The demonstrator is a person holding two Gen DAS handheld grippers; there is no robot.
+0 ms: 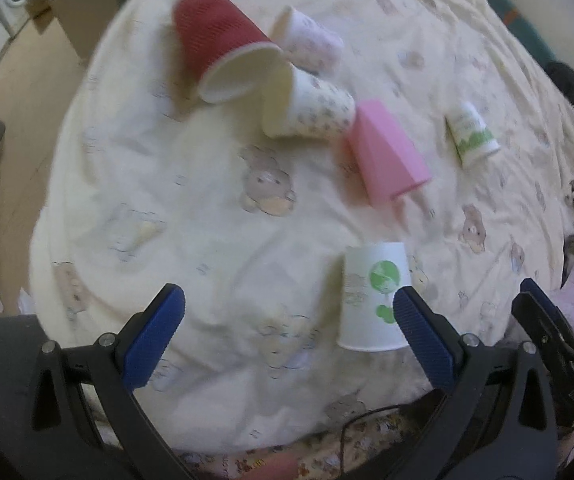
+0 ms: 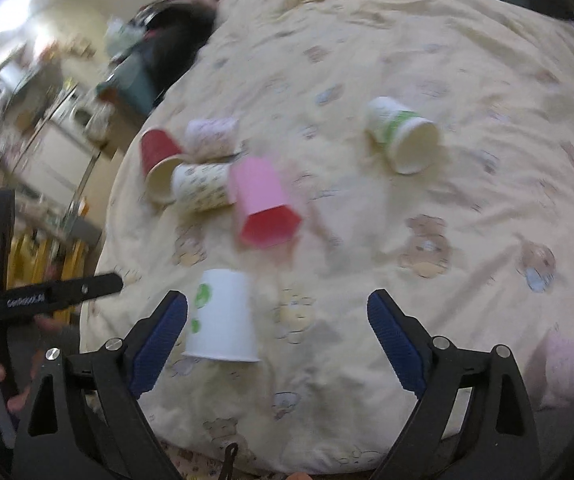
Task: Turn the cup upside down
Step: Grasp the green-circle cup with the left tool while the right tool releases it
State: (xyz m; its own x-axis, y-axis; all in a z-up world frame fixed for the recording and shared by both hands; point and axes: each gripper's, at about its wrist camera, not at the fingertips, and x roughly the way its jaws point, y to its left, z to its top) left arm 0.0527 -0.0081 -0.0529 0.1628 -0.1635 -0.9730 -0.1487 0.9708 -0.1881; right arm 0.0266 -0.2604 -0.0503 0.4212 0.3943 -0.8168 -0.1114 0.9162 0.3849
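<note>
Both grippers are seen spread wide and empty above the bear-print quilt (image 1: 207,208): the left gripper (image 1: 289,312) and the right gripper (image 2: 277,312) each hold nothing between their blue pads. Taken as the landmark is the white cup with the green globe (image 1: 371,300), which stands mouth-down on the quilt with its long axis roughly upright, so it appears already inverted. It is found just beside the right-hand finger of the left gripper, partly overlapped by that finger in the left wrist view, and just inside the left-hand finger of the right gripper in the right wrist view (image 2: 223,316); neither arm can be judged clearly nearer. Beyond it, the red cup (image 1: 219,40) lies on its side, mouth open toward the cameras and seen to be empty. Nearer the landmark, the pink cup (image 1: 383,152) is tipped over, its interior likewise empty in the right wrist view. Between these lie two patterned paper cups (image 1: 315,112) on their sides. Well apart, off to one side, the small green-striped cup (image 2: 403,132) lies sideways, empty.
</note>
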